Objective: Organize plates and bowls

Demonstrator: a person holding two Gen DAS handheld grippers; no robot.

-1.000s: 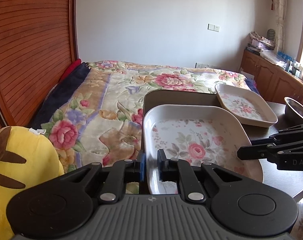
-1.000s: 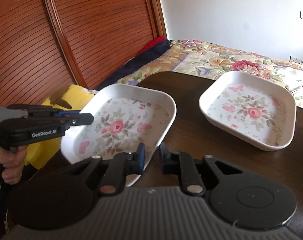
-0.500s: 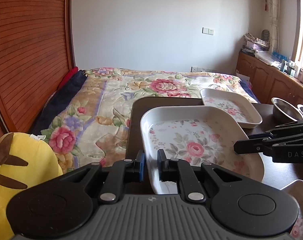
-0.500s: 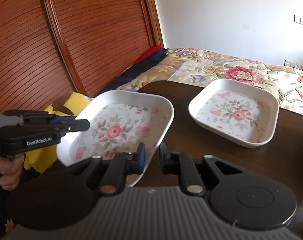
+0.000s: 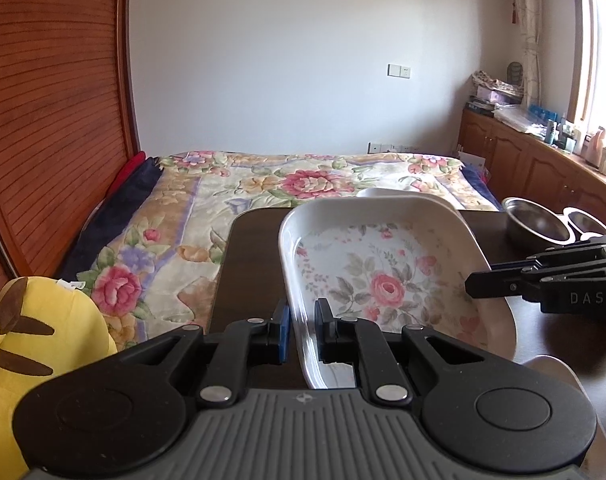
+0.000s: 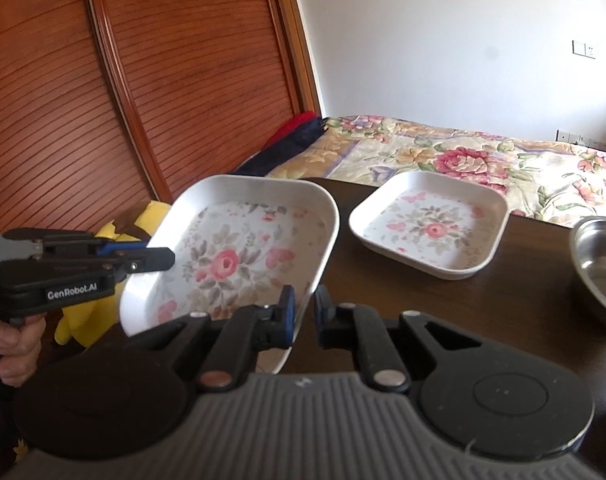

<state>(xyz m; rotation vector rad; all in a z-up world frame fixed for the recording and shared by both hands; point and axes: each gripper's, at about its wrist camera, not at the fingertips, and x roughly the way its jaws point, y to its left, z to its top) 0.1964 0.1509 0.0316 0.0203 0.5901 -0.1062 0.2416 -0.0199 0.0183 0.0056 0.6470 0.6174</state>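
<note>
Above the dark table (image 6: 503,320), our left gripper (image 5: 303,320) and right gripper (image 6: 303,306), each closed on a rim, carry the floral plate (image 6: 239,256) (in mid-air), which we judge must next nest squarely into its twin (image 6: 431,228).

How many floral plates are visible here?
2 clearly: one held plate gripped by both grippers, one on the table. A white edge may be a third.

We see the held plate (image 6: 239,248) above the desk's (image 6: 443,312) left edge, a second plate (image 6: 431,224) resting right of it, a bowl (image 6: 601,268) farther right, the bed (image 6: 483,160) behind.
</note>
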